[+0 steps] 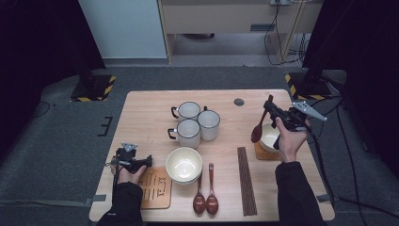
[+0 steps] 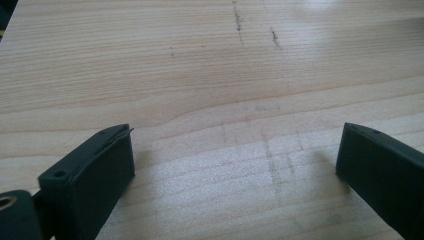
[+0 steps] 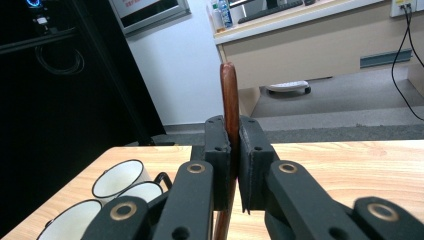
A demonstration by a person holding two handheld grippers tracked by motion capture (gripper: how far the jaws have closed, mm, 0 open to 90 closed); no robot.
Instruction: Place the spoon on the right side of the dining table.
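Gripping nothing, my left claw (image 1: 147, 161) rests low at the near left of the pale wooden table (image 1: 150, 106), its black jaws spread wide over bare wood just beside the flat wooden coaster with carved lines (image 1: 155, 187). To the right of it sits the cream round bowl (image 1: 184, 164) at the table's near middle, with three white enamel mugs with dark rims (image 1: 194, 122) clustered behind it. Next come two reddish-brown wooden spoons (image 1: 205, 201) lying side by side with their bowls toward me, then a bundle of dark brown chopsticks (image 1: 246, 179). Farther right, my right claw (image 1: 269, 108) is clamped tight on the handle of a third dark red wooden spoon (image 1: 258, 128), which hangs bowl-down over the left rim of a second cream bowl (image 1: 269, 137) seated on its own brown coaster (image 1: 265, 152). I judge the right-hand place setting to be partly laid: bowl and coaster are down, and the spoon is about to go in. The near bowl is not yet on the left coaster, and the other spoons, chopsticks and mugs remain to be set out.
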